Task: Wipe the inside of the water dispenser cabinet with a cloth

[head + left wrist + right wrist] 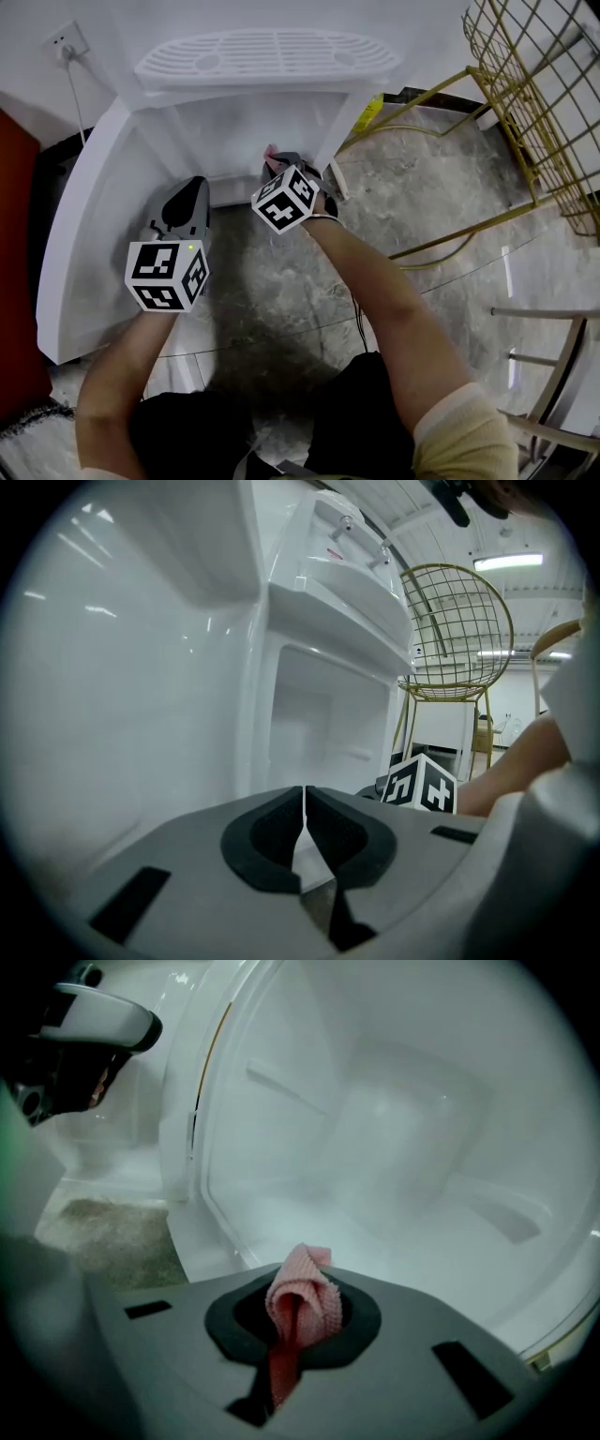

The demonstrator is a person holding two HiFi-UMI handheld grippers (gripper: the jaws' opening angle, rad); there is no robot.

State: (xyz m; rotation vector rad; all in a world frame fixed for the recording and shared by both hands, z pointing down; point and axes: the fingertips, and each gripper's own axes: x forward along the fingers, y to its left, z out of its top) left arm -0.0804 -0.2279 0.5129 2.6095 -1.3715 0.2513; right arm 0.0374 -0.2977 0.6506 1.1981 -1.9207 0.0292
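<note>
Two grippers: right gripper (300, 1321) clamped on pink cloth (309, 1283) at cabinet (394, 1147) front edge; left gripper (305, 829) closed, empty. Cloth prob soft, light, floppy, so pinch bunched fold w/ short tail.

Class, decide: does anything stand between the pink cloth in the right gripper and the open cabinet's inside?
Nothing visible does. The cloth, pinched by the right gripper, faces straight into the cabinet; the door is swung open at the left.

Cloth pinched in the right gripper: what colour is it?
The ribbed woven cloth is pink; the right gripper view shows it best.
</note>
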